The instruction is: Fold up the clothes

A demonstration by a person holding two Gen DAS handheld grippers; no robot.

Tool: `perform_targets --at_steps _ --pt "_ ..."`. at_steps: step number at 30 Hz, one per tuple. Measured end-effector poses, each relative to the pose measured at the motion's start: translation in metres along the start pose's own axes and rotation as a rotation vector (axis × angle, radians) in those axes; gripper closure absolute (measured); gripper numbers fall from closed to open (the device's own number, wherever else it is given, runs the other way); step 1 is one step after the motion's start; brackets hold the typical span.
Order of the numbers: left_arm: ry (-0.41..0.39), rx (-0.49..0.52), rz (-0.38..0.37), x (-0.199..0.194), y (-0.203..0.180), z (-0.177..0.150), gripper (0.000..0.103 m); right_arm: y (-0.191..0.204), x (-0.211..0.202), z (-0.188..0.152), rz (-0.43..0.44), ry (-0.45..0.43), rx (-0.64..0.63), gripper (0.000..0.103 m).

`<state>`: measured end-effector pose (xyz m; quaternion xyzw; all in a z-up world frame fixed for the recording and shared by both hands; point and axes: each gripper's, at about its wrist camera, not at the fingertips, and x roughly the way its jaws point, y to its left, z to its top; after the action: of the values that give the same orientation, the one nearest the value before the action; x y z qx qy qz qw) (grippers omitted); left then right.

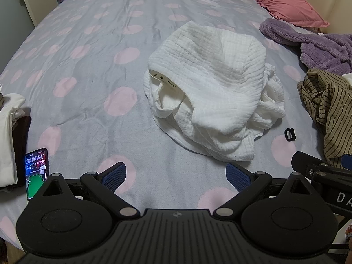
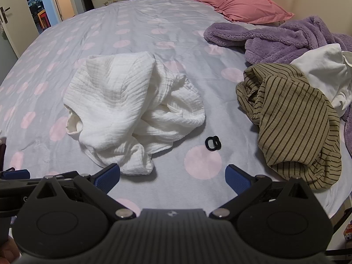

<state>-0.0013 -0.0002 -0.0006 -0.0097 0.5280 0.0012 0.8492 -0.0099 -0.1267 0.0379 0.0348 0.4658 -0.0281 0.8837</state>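
1. Here, the left tool (image 1: 176, 177) and right tool (image 2: 172, 177) hover low over the bed (image 1: 88, 70), both spread wide and empty.
2. Just ahead lies the crumpled white garment (image 2: 132, 110), slightly left of the right tool, its nearest hem almost at that tool's left finger.
3. Its shape is hidden in folds; sleeves and long axis can't be made out.
4. Farther right, the striped shirt (image 2: 292, 121) waits.
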Motion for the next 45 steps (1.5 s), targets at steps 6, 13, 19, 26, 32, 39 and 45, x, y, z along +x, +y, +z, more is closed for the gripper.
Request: perform_targets --at_steps 6,13,19,26,32,39,45 --pt "0.002 -0.001 0.001 0.0001 -0.0001 0.0001 0.004 -0.0003 0.0002 -0.0001 0.001 0.002 0.0 0.0" --pt "0.0 -0.001 -0.002 0.0008 0.0002 -0.0002 0.004 -0.001 0.0001 0.0 0.002 0.002 0.001 0.0" --pt "-0.011 0.006 -0.003 0.0005 -0.0001 0.0008 0.004 -0.0007 0.0015 0.001 -0.001 0.0 -0.002 0.0" --pt "-0.006 0.001 -0.006 0.0005 -0.0003 0.0007 0.004 -0.0015 0.0017 0.0016 -0.003 -0.003 -0.003 0.0" --pt "0.001 0.002 -0.004 0.001 -0.0009 -0.0002 0.004 -0.0015 0.0031 0.0017 -0.008 -0.002 -0.004 0.0" --pt "-0.006 -0.006 -0.005 0.0013 0.0014 0.001 0.004 -0.0002 0.0018 0.0015 -0.003 -0.005 -0.005 0.0" --pt "-0.002 -0.01 -0.008 0.0014 0.0015 0.0007 0.004 -0.0026 0.0017 0.0033 -0.002 -0.008 0.005 0.0"
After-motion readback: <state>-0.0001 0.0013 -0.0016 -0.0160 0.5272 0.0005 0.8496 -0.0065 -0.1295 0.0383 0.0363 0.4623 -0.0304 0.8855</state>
